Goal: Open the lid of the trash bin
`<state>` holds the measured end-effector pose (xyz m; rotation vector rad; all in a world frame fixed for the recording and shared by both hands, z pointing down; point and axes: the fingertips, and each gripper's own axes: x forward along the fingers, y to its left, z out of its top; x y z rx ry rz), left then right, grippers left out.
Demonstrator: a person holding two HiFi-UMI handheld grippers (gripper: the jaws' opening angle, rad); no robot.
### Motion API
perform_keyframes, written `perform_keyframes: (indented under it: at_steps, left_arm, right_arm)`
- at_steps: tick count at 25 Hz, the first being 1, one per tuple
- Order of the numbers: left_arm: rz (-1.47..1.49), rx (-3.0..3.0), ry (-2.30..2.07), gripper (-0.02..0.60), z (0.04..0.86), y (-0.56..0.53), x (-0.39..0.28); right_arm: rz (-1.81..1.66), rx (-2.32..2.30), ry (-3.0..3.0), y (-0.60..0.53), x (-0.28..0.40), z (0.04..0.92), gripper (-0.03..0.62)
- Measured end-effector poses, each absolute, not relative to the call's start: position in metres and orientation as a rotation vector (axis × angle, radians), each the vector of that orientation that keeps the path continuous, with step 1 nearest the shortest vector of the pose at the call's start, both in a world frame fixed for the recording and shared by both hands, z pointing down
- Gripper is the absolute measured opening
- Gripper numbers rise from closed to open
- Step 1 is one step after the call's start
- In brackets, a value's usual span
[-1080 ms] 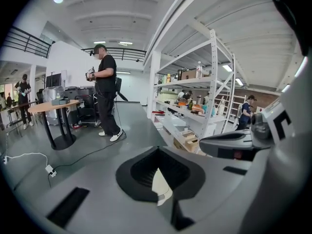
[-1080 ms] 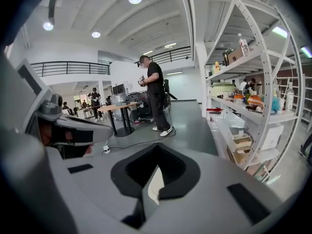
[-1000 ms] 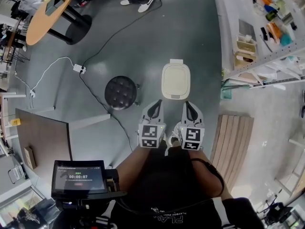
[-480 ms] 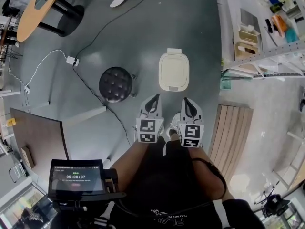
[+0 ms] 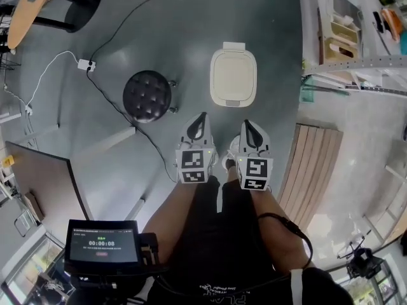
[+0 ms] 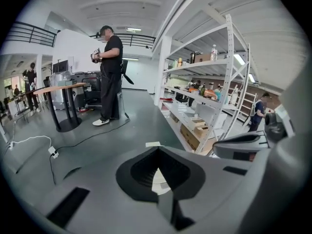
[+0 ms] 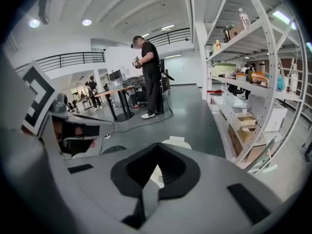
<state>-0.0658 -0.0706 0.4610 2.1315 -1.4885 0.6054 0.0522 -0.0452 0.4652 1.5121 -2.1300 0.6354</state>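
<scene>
Left gripper [image 5: 201, 119] and right gripper [image 5: 247, 124] point forward side by side, each with its jaws closed together on nothing. The cream trash bin [image 5: 217, 97] stands on the grey floor [image 5: 191, 37] ahead of both tips and apart from them, more in line with the right gripper, its lid [image 5: 234, 74] down. From the right gripper view the bin [image 7: 178, 142] shows just past the closed jaws. A black stool [image 5: 147, 96] stands left of the bin, and a shelving rack [image 5: 346, 37] stands to its right.
</scene>
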Motion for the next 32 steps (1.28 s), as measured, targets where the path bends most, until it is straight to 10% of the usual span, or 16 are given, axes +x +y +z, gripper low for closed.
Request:
perform_keyframes:
  at_steps: [32]
  left_arm:
    - [0.674,1.973,-1.504,-0.002,0.659,-0.076,-0.101]
  right_arm:
    - [0.756,1.398,-2.060,-0.070,0.028,0.676,-0.005]
